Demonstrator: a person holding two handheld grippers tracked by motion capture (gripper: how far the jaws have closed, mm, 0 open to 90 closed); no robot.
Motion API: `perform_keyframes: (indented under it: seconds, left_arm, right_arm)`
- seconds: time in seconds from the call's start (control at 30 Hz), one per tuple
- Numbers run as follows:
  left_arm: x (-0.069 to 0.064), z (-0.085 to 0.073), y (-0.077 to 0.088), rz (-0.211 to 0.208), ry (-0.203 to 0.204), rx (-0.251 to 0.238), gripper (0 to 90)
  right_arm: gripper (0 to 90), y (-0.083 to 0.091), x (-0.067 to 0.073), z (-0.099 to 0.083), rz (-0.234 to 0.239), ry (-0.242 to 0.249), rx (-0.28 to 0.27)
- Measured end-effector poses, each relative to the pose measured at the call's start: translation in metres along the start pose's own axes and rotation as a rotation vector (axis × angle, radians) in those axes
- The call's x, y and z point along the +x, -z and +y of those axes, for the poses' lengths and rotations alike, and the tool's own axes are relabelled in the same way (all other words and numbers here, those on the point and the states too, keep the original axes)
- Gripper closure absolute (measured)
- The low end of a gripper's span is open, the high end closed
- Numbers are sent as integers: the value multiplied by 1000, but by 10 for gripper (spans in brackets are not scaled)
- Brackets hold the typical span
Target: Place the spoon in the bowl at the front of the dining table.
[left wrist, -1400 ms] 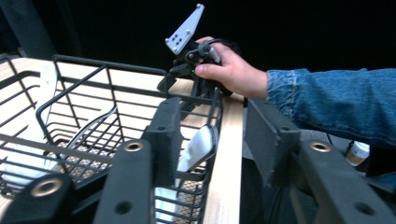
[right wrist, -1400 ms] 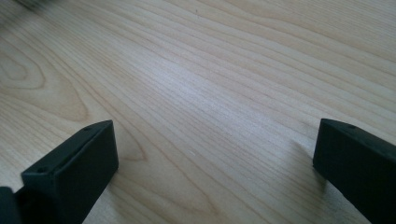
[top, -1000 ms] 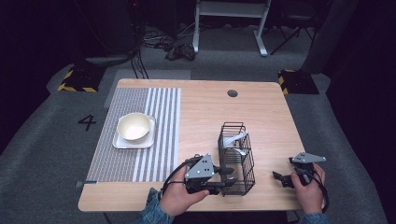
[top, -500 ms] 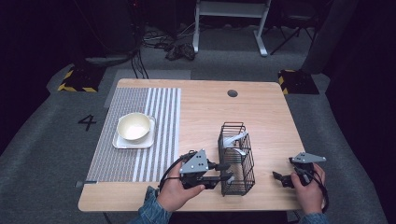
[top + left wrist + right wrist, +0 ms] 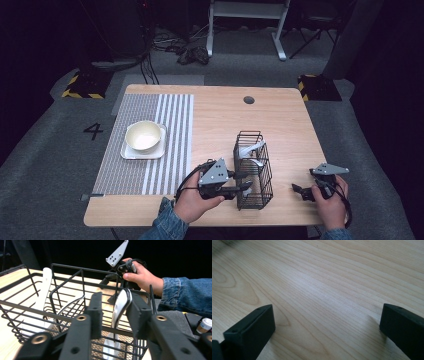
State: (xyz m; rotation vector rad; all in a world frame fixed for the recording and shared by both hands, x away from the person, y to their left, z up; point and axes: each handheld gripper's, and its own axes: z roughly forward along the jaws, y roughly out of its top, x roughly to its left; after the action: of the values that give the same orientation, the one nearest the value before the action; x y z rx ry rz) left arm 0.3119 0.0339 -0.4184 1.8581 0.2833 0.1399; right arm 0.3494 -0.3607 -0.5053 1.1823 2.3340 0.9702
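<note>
The person's left hand [image 5: 192,201] is reaching in from the near edge of the surface [image 5: 290,120], holding the left gripper [image 5: 243,188] level and pointing it right into the near end of a black wire basket [image 5: 253,172]. In the left gripper view its jaws are standing a little apart around the handle of a white spoon [image 5: 119,307]; the spoon is leaning against the right-hand jaw, while a gap is showing beside the other. The right hand [image 5: 330,202] is resting near the surface's right near corner, well apart from the basket, with the right gripper [image 5: 299,190] pointing left. Its jaws are standing wide apart over bare wood, holding nothing.

One basket is sitting on the surface, with two white utensils showing inside it in the left gripper view: the spoon at the jaws and a second piece [image 5: 41,295] leaning at the far left side. One bowl [image 5: 144,136] is sitting on one square plate [image 5: 129,153] on a striped mat [image 5: 165,145] at the left.
</note>
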Motion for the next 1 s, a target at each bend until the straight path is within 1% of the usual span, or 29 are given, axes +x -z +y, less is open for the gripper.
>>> perform_keyframes:
  seconds: [0.03, 0.13, 0.23, 0.27, 0.3, 0.4, 0.47, 0.5, 0.57, 0.67, 0.8, 0.87, 0.93, 1.0]
  left_arm:
    - [0, 0, -1, -2, -6, 2, 736]
    - [0, -2, -3, -7, -24, 14, 761]
    - [-1, -2, -6, -16, -40, 26, 762]
    - [0, -3, -7, -21, -44, 27, 779]
    - [0, -3, -8, -25, -39, 26, 806]
    - [2, -3, -9, -14, -43, 24, 824]
    - [2, -2, -9, 3, -39, 28, 831]
    - [2, -2, -9, 10, -28, 31, 833]
    - [2, -1, -9, 16, -22, 34, 835]
    - [3, -1, -11, 12, -15, 31, 838]
    - [5, 0, -12, 19, -11, 31, 844]
    - [6, 1, -12, 22, -17, 35, 849]
    - [8, 2, -11, 19, -8, 40, 849]
    - [9, 3, -11, 12, 7, 27, 850]
  right_arm:
    - [1, 0, 0, 0, 0, 0, 0]
    - [1, 0, 0, 0, 0, 0, 0]
    - [1, 0, 0, 0, 0, 1, 0]
    - [1, 0, 0, 0, 0, 0, 0]
    - [1, 0, 0, 0, 0, 1, 0]
    - [1, 0, 0, 0, 0, 0, 0]
    - [1, 0, 0, 0, 0, 0, 0]
    - [1, 0, 0, 0, 0, 0, 0]
    - [1, 0, 0, 0, 0, 0, 0]
    - [1, 0, 0, 0, 0, 1, 0]
    - [1, 0, 0, 0, 1, 1, 0]
    - [1, 0, 0, 0, 1, 1, 0]
    - [1, 0, 0, 0, 1, 1, 0]
    - [1, 0, 0, 0, 1, 1, 0]
